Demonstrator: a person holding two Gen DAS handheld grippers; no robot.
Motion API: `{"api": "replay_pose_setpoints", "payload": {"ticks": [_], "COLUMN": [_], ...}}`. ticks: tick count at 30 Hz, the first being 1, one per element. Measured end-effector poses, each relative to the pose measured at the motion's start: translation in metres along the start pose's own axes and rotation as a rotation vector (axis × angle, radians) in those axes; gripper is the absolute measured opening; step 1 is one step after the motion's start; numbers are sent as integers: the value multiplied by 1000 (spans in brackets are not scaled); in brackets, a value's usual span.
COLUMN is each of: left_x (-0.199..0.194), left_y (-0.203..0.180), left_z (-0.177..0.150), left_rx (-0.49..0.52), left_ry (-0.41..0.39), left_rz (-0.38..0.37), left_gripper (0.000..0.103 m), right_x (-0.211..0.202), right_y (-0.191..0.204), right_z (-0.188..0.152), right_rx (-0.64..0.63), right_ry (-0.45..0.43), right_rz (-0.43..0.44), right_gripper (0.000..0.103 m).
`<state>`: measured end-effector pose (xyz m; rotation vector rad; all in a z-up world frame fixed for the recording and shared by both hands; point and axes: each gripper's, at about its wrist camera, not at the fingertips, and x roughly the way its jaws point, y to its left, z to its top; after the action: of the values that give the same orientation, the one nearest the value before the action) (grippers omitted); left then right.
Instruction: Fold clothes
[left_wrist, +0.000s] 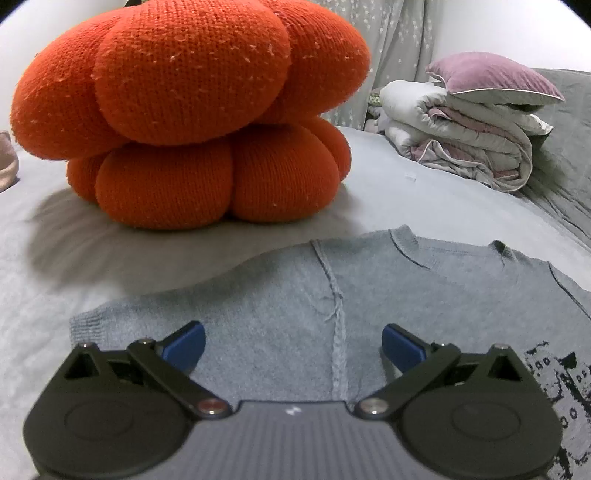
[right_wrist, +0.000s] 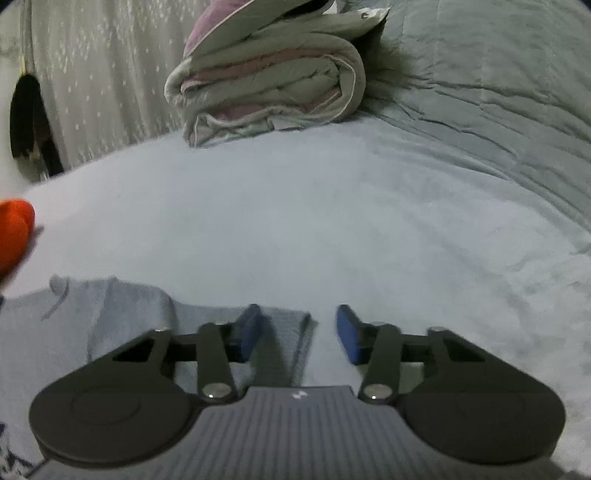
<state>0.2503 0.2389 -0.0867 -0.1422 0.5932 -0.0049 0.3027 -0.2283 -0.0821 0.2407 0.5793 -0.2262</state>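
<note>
Two claws, both empty. The left claw (left_wrist: 293, 349) is spread wide above one grey sweater (left_wrist: 369, 288) lying flat on the bed (left_wrist: 424, 199). The right claw (right_wrist: 299, 332) stands partly spread over the sweater's edge. Beyond: one orange knot cushion (left_wrist: 184, 110), one folded duvet (left_wrist: 461, 140).

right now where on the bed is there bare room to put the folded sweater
Bare sheet lies between the sweater and the stacked bedding, widest ahead of the right claw. Crowded spots: the orange cushion just behind the sweater's left side, and the bedding pile with the purple pillow at the far corner.
</note>
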Motion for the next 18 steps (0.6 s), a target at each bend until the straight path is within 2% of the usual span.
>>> {"api": "replay_pose_setpoints", "payload": {"ticks": [3, 6, 9, 11, 15, 18], "left_x": [0, 1, 1, 1, 2, 2], "left_y": [0, 0, 0, 0, 1, 0], "left_z": [0, 1, 0, 0, 0, 0], "left_rx": [1, 2, 4, 5, 3, 6], "left_ry": [1, 1, 2, 3, 4, 6], "left_rz": [0, 1, 2, 3, 2, 5], "left_gripper": [102, 102, 102, 102, 102, 102], "right_x": [-2, -5, 6, 9, 1, -9], "right_y": [14, 20, 20, 24, 31, 48], "right_z": [-1, 1, -1, -1, 0, 0], "right_rx": [-75, -133, -140, -165, -163, -185], "right_ry": [-4, -56, -37, -28, -36, -57], "right_rz": [-9, -97, -123, -141, -160, -123], "right_gripper": [5, 5, 6, 10, 46, 50]}}
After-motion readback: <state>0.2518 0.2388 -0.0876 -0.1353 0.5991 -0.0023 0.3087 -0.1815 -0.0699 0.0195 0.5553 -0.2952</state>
